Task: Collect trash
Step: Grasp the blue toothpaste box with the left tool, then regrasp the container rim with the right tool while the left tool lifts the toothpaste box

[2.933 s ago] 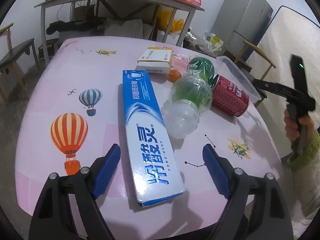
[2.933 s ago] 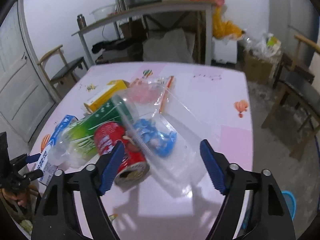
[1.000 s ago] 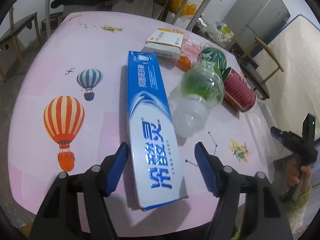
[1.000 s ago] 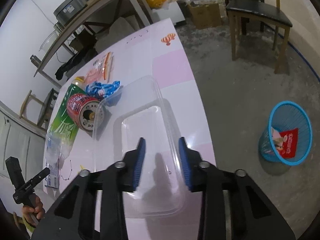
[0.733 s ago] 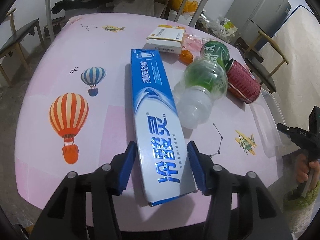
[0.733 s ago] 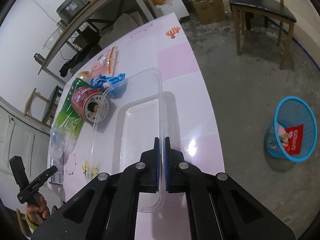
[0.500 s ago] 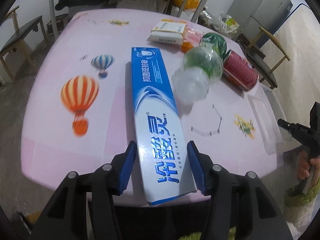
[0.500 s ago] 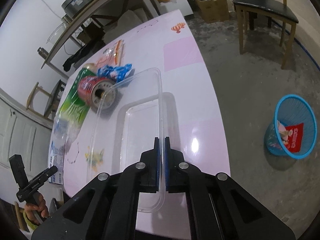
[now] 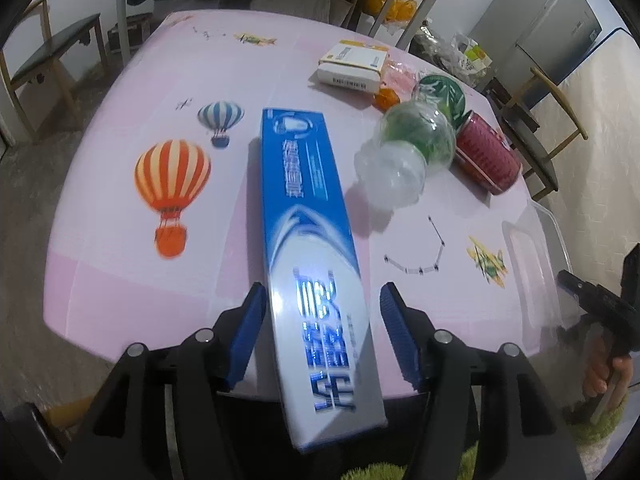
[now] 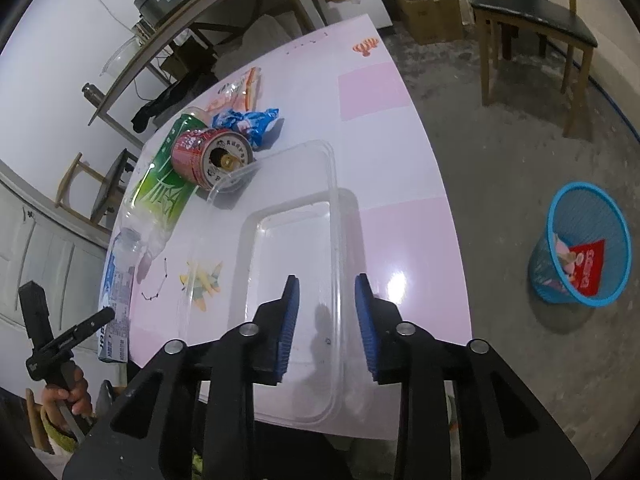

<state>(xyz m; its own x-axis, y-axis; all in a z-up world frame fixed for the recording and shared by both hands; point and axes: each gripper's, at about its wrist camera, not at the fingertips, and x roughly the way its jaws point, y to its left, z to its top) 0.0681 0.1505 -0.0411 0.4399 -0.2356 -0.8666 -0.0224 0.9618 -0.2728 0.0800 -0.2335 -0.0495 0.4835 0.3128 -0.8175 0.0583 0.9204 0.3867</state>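
A long blue toothpaste box (image 9: 304,208) lies on the pink table (image 9: 120,272), its near end sticking out past the table's front edge. My left gripper (image 9: 320,320) straddles that end. Its jaws are opening, and a thin gap shows beside each pad. A clear plastic container (image 10: 288,248) sits at the table's near edge in the right wrist view. My right gripper (image 10: 326,312) has the container's right wall between its jaws, which are opening and no longer press on it. A blue waste basket (image 10: 580,248) stands on the floor to the right.
A red can (image 10: 200,156), a green-labelled plastic bottle (image 9: 416,140), a blue wrapper (image 10: 244,120) and a yellow-and-white carton (image 9: 354,64) lie further back on the table. A chair (image 10: 532,28) stands beyond the basket. A hand holds the other gripper (image 9: 592,292) at the right edge.
The left jaws closed in on the toothpaste box, drew it toward the near edge, then loosened. The right jaws shut on the container's wall and have now parted.
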